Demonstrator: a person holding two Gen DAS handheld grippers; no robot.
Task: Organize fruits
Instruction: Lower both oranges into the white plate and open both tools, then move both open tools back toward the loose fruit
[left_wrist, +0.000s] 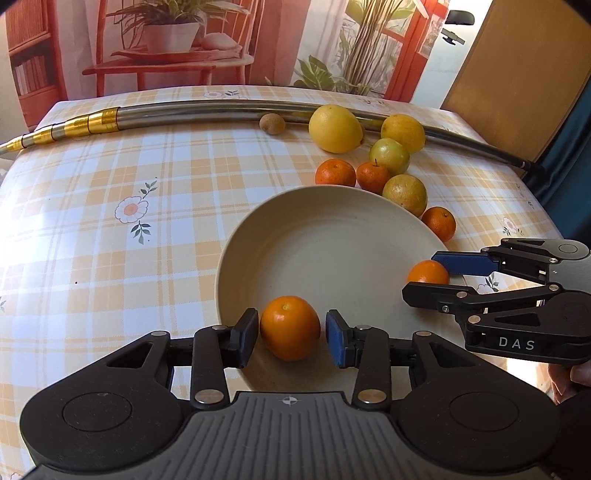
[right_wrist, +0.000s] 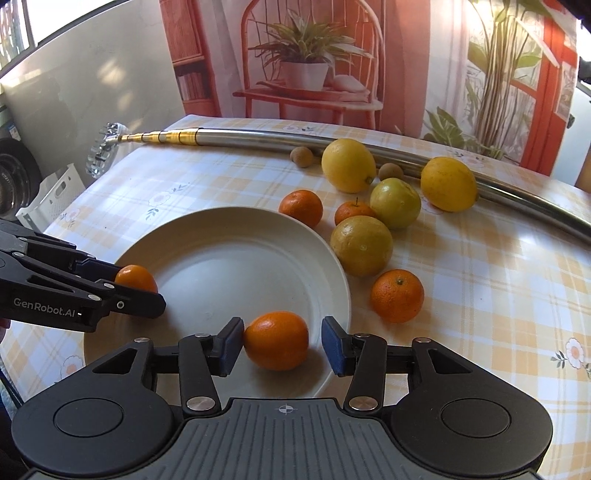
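Both oranges sit loose and could roll off the shallow plate (left_wrist: 236, 258) if a withdrawing pad nudges them; the left gripper (left_wrist: 291, 334) brackets one orange (left_wrist: 290, 326) with jaws parted, gripping nothing. The right gripper (right_wrist: 282, 345) stands likewise around the other orange (right_wrist: 276, 339) (its left pad touching); the plate holds only these two, the remaining fruit (right_wrist: 362, 245) lying beside it on the table.

Both tools are showing matte black linkage arms dotted with silver rivets, ribbed grey housings with a small crosshair mark, and blue pads. The left tool (left_wrist: 290, 338) is bearing "GenRobot.AI" lettering; the right tool (right_wrist: 282, 345) is bearing white "DAS" letters.
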